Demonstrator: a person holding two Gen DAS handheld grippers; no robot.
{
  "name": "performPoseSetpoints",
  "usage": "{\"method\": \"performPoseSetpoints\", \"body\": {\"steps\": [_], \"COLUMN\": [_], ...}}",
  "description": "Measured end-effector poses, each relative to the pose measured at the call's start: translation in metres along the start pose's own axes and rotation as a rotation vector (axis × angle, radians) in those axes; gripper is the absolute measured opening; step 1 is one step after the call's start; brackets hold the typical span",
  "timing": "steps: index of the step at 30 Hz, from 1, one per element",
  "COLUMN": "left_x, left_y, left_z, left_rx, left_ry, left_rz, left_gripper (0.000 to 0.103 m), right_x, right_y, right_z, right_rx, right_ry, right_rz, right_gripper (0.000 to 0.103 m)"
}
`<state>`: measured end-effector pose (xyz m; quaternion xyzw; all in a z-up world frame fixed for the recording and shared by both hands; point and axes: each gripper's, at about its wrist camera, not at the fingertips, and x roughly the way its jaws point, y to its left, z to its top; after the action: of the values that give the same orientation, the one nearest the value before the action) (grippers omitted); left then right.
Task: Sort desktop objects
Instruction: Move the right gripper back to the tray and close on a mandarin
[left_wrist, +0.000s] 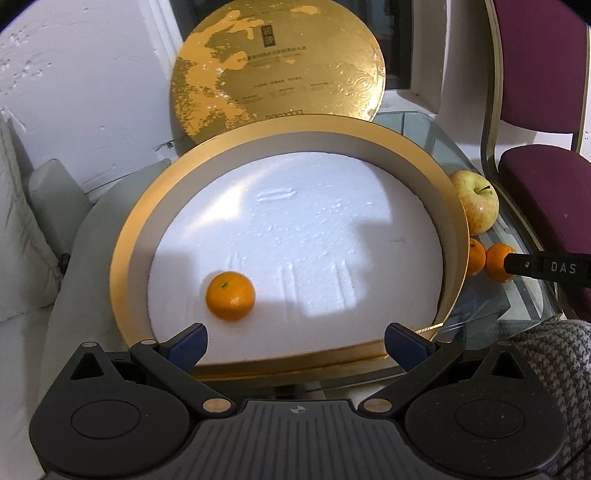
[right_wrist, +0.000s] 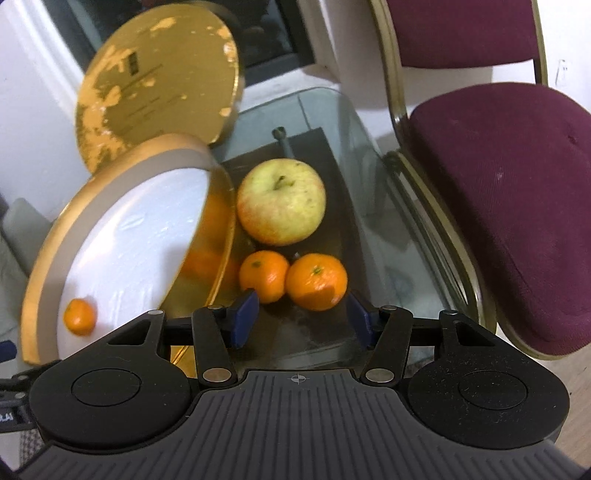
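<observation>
A round gold box (left_wrist: 122, 266) with a white foam floor lies on the glass table; one tangerine (left_wrist: 230, 295) rests inside near its front left. My left gripper (left_wrist: 295, 341) is open at the box's near rim, empty. Outside the box on the right sit a yellow-red apple (right_wrist: 281, 201) and two tangerines (right_wrist: 263, 275) (right_wrist: 317, 281) side by side. My right gripper (right_wrist: 301, 315) is open just in front of those two, the right-hand tangerine nearest its gap, and its pads touch nothing. The box (right_wrist: 40, 284) and its tangerine (right_wrist: 79, 316) appear at left in the right wrist view.
The gold lid (left_wrist: 277, 62) leans against the wall behind the box. A maroon chair (right_wrist: 517, 192) stands close to the table's right edge. A grey cushion (left_wrist: 48, 195) lies at left. A checked sleeve (left_wrist: 554, 362) shows at lower right.
</observation>
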<state>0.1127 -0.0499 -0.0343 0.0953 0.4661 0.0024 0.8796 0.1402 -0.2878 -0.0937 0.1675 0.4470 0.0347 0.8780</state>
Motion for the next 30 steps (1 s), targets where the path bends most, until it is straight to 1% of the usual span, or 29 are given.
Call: {"method": "performPoseSetpoints", "body": {"steps": [6,15,21,22,26,30], "left_x": [0.011,0.019,0.02,0.02,0.016,0.011], "left_y": [-0.008,-0.011,-0.009,-0.009,-0.006,0.0], "left_z": [0.004,0.009,0.009,0.008,0.007,0.004], "left_rx": [0.021,0.027,0.023,0.021,0.013,-0.001], "left_ry": [0.014,0.022,0.022,0.022,0.015,0.003], "left_rz": [-0.012,-0.014,-0.015,-0.015,-0.014,-0.009], "left_gripper": [0.102,0.102,0.102,0.102,0.102,0.102], "right_x": [0.019,0.044,0.049,0.05,0.05,0.049], "right_y": [-0.011,-0.016,-0.02,-0.021,-0.026,-0.025], "right_z": [0.007,0.016,0.017,0.017,0.017,0.015], "right_rx": [0.043,0.066,0.094,0.1,0.134,0.139], "right_ry": [0.018,0.051,0.056,0.056,0.054,0.043], "right_rz": [0.001,0.01,0.025,0.031,0.044,0.037], "right_gripper": [0.059,0.058,0.055,0.052,0.046,0.046]}}
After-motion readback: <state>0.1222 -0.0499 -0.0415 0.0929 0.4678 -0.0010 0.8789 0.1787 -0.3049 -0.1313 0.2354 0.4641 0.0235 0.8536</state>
